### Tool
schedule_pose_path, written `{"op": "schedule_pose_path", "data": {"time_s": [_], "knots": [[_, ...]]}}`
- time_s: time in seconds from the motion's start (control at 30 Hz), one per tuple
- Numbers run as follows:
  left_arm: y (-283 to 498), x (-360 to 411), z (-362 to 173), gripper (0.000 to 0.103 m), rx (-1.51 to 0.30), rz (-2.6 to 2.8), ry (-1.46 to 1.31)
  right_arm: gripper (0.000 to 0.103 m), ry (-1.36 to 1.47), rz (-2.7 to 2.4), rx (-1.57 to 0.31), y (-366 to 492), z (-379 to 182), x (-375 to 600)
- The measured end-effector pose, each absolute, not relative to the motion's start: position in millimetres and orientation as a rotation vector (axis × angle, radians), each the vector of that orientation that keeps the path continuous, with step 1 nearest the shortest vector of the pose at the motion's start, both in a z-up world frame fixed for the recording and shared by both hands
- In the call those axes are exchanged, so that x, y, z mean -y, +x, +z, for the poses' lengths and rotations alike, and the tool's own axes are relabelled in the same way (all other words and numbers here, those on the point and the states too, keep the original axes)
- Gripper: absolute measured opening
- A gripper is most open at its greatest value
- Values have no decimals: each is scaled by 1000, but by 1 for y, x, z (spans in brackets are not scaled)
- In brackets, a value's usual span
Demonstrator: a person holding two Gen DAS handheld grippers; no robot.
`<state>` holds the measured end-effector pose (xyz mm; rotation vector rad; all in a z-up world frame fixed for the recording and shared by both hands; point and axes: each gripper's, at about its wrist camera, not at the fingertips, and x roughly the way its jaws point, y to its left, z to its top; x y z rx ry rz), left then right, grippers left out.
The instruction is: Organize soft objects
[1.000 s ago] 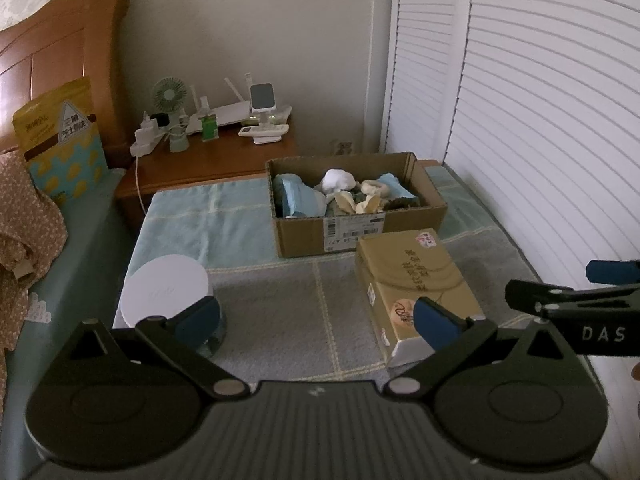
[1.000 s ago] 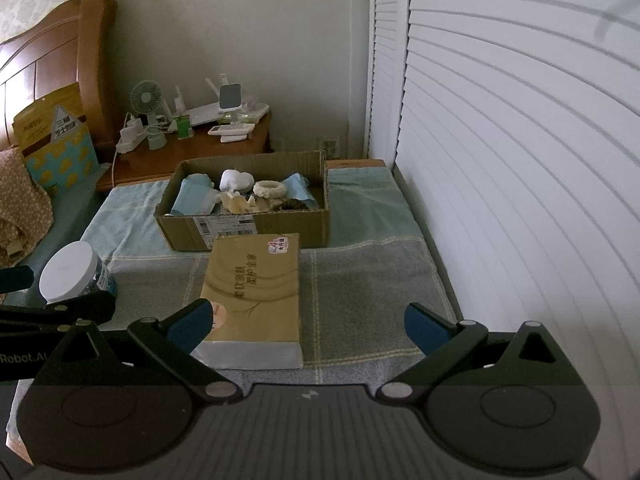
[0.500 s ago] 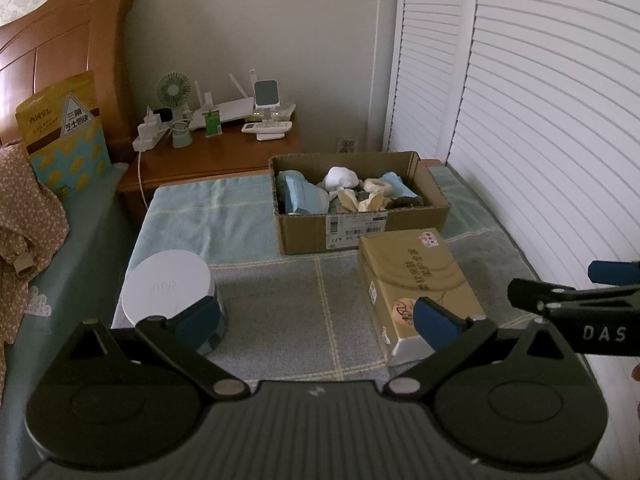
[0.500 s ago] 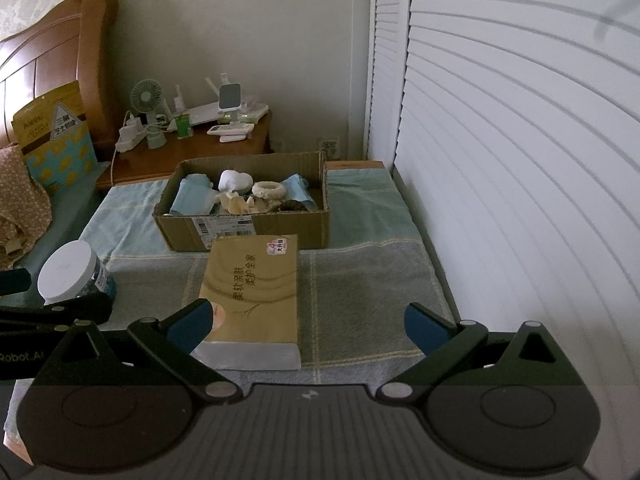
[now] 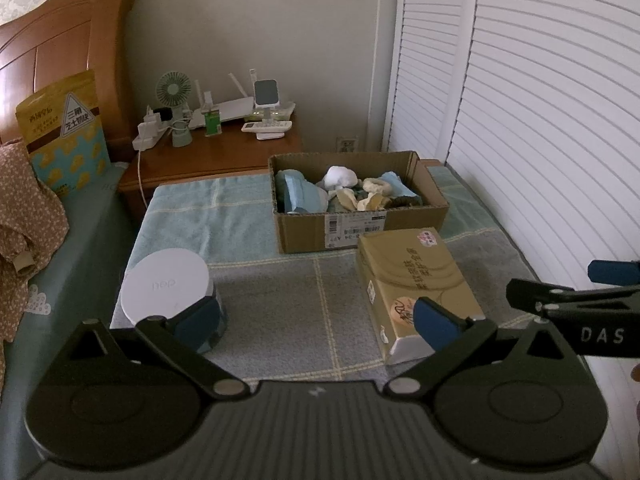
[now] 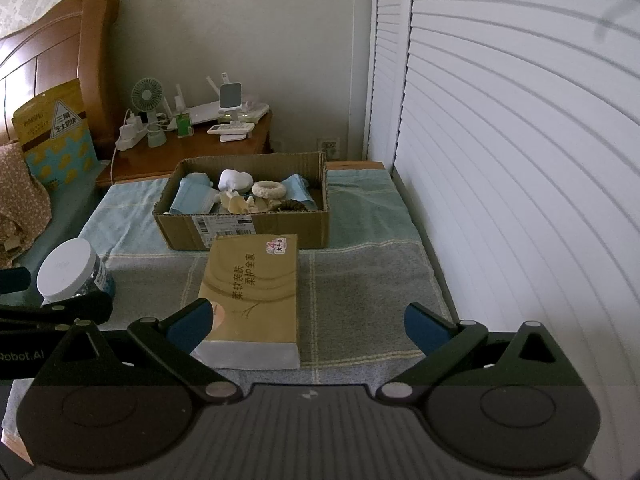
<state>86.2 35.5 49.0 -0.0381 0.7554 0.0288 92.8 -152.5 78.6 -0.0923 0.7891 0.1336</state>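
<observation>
A: Soft objects (image 6: 244,196) are lying heaped inside the cardboard box (image 6: 256,226), which is sitting at the far end of the checked cloth (image 6: 360,280) on the surface.

B: And the grippers?

A: The left gripper (image 5: 316,318) and right gripper (image 6: 308,322) are both hovering near, fingers spread wide, gripping nothing. A tissue pack (image 6: 256,280) is touching the box's near side, and a white-lidded jar (image 5: 166,286) is standing at the left.

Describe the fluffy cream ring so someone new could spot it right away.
Find the open cardboard box on the blue-green towel. Inside, toward the back, lies the fluffy cream ring, right of a white plush lump. It alone has a hole through its middle.
</observation>
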Motion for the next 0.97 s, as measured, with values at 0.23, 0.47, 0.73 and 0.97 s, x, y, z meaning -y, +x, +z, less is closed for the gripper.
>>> {"op": "schedule_pose_path", "data": {"time_s": [0.23, 0.47, 0.73, 0.97], "knots": [[86, -35, 49, 102, -756, 28, -38, 103, -92, 134, -789, 92, 79, 153], [86, -34, 49, 102, -757, 31, -40, 103, -95, 133, -790, 91, 78, 154], [85, -34, 48, 102, -760, 28, -42, 103, -98, 132, -795, 92, 76, 152], [84, -35, 47, 102, -763, 26, -46, 103, -100, 132, -796, 92, 76, 153]]}}
